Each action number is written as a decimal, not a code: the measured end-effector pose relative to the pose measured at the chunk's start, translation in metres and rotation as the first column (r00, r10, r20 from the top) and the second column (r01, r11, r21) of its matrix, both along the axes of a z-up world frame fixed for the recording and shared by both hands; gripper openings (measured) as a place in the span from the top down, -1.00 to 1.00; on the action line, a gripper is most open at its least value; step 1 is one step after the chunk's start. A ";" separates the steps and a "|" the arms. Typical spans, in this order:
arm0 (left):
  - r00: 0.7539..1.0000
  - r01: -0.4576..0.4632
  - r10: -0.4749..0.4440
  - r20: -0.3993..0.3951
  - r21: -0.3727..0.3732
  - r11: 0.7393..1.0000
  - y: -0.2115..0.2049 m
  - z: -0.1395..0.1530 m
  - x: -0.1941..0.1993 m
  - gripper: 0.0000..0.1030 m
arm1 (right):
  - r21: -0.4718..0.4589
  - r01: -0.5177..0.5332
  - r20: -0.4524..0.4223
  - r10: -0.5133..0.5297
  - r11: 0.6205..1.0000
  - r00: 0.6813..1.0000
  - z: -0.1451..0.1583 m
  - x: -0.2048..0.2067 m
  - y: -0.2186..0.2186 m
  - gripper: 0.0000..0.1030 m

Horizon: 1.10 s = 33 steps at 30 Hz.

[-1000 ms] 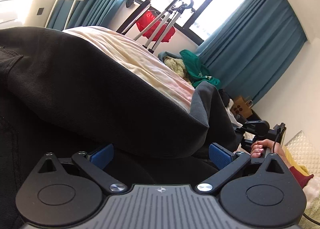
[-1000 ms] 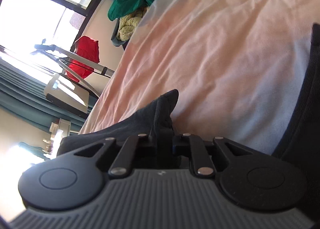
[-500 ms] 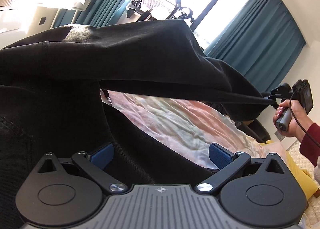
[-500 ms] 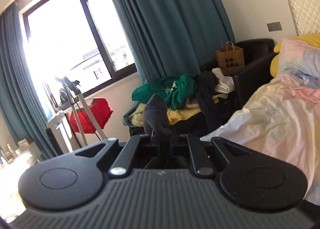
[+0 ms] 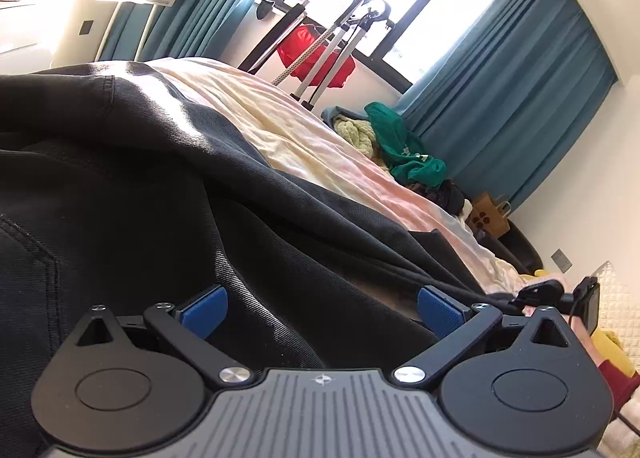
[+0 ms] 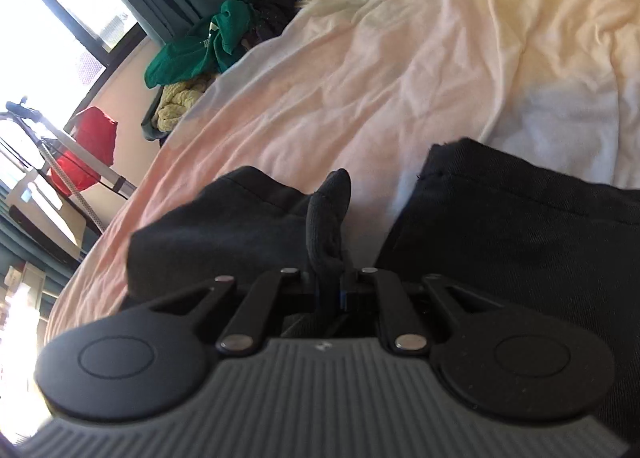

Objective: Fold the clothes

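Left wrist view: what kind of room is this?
Most likely a bedroom in a home. A bed with a rumpled pastel sheet fills the view, teal curtains frame a big window, and a pile of clothes sits on a chair beyond it.

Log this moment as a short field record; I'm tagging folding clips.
garment: black denim-like trousers spread on the bed
surface: pale pink and cream bedsheet
left gripper: open, blue pads apart over the dark cloth
right gripper: shut on a bunched tip of the trousers
background: green garment on a clothes pile by the window
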<state>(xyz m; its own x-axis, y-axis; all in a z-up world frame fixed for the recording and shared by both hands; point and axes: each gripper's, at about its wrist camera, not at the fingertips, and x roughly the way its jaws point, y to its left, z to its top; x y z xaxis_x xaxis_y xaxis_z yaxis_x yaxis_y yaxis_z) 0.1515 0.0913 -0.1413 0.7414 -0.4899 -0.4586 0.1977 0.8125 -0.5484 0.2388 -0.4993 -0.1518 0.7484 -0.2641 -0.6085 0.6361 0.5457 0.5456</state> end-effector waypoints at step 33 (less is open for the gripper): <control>0.999 0.022 -0.030 0.042 0.191 0.981 -0.023 0.018 -0.019 -0.99 | 0.040 -0.021 0.075 0.018 0.999 0.997 0.013 -0.141 -0.015 0.58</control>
<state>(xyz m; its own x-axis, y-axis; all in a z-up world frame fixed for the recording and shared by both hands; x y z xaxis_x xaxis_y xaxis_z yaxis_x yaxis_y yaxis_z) 0.1320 0.0685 -0.1234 0.7513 -0.4161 -0.5123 0.2407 0.8955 -0.3744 0.0977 -0.5141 -0.1393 0.7970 -0.2245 -0.5607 0.5820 0.5340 0.6133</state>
